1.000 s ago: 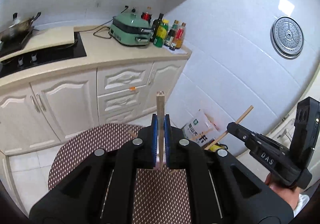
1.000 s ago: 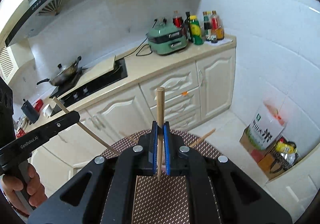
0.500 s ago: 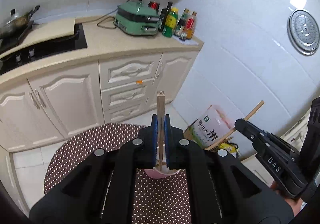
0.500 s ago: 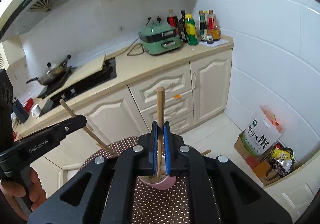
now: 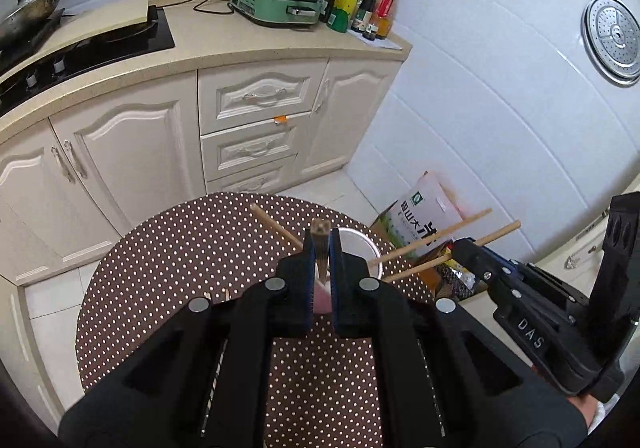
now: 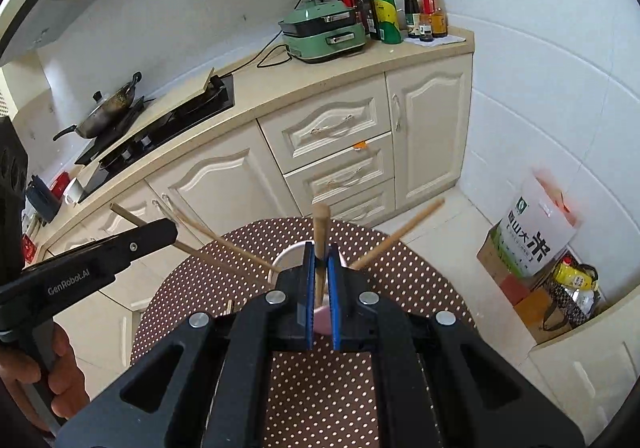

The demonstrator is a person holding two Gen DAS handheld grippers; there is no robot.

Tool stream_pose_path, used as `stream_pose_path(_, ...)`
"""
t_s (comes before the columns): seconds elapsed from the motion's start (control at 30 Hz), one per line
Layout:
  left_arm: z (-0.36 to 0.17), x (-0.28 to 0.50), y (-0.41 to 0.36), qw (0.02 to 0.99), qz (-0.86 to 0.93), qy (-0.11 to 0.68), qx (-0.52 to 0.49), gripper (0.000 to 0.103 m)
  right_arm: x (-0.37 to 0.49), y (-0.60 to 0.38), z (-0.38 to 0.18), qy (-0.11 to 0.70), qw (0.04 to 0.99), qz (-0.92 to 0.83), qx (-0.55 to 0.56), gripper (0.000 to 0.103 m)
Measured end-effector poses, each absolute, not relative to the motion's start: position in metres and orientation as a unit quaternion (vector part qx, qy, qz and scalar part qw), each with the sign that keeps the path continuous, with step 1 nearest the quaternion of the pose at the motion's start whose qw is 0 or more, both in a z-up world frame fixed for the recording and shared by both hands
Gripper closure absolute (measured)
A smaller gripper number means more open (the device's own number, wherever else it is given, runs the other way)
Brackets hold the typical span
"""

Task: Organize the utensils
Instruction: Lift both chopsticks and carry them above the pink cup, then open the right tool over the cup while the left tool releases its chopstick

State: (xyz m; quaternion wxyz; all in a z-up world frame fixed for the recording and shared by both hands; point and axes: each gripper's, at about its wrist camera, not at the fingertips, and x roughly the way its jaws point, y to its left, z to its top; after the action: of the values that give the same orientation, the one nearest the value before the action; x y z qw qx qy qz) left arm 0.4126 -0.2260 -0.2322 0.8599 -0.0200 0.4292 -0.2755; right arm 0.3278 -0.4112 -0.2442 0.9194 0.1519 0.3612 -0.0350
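Chopsticks poised over cup

My left hand-held gripper (image 5: 321,268) pinches one chopstick (image 5: 320,238); my right hand-held gripper (image 6: 321,280) pinches another chopstick (image 6: 321,232). Both hang above the pink cup (image 6: 289,256) on the dotted worktop (image 6: 416,276), where further sticks lean.

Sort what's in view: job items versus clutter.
Job: left gripper and right gripper, each shut on a chopstick; pink cup; chopsticks already in it.
Clutter: green cooker, bottles, wok, rice bag.

my round bench (image 5: 168,288) wears a brown, white-dotted cloth; a pink cup (image 5: 322,298) stands on it, two thin wooden sticks (image 5: 218,295) lying nearby.
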Motion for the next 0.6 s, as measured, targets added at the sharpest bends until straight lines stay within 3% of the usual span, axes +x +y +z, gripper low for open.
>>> stream_pose_path(0.6,-0.241,0.402,-0.235,0.847,-0.287,0.448,0.011,0.096,0.324,-0.396,-0.265,0.397,0.904,-0.031,0.158,0.098)
